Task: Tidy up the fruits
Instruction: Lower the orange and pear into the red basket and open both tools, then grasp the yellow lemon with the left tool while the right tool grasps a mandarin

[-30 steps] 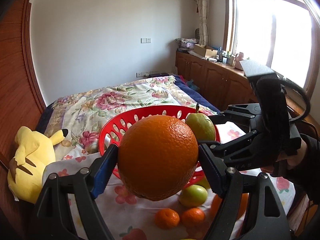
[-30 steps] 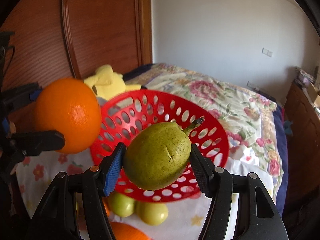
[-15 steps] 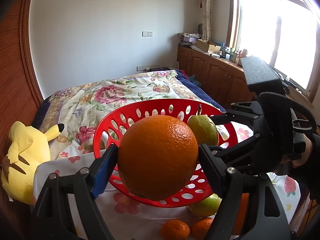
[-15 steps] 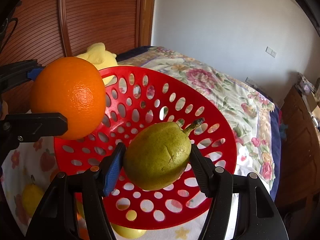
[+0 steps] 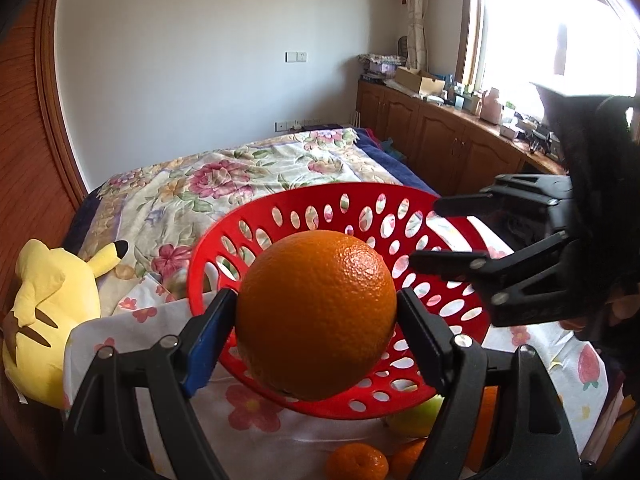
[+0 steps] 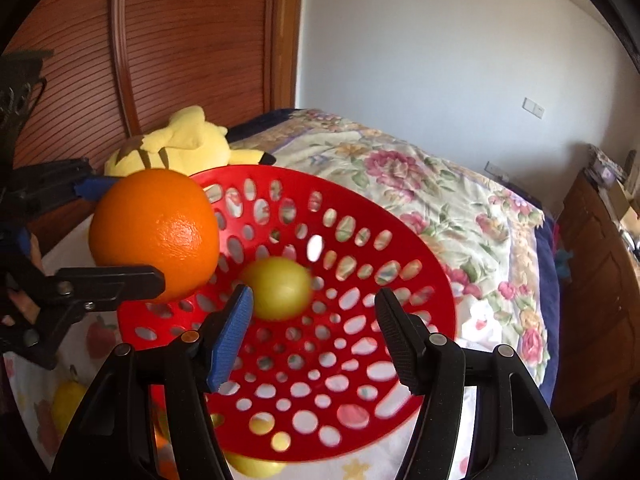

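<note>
A round red plastic basket with oval holes (image 6: 344,320) sits on a white cloth printed with flowers and strawberries (image 5: 256,408), spread at the near end of a bed under a floral quilt (image 5: 224,176). One fruit has reached the basket: a yellow-green pear (image 6: 276,288), blurred in the right wrist view, lies loose against the inner slope, ahead of the right gripper (image 6: 314,324), whose jaws stand apart with nothing between them. The left gripper (image 5: 316,328) is clamped on a large, pebbly-skinned orange (image 5: 316,320), held over the basket's near rim and not yet set down.

More remains to gather (how many pieces in all cannot be counted from here). Outside the basket, at its near edge on the cloth, lie a small mandarin (image 5: 358,462), a green apple-like fruit (image 5: 416,420) partly hidden behind the rim, and part of another orange fruit beside them; the right wrist view also shows a small yellow fruit (image 6: 68,404) on the cloth. By that count the sorting looks barely begun, with the orange likely next in. A yellow plush toy (image 5: 44,320) lies beside the cloth.
</note>
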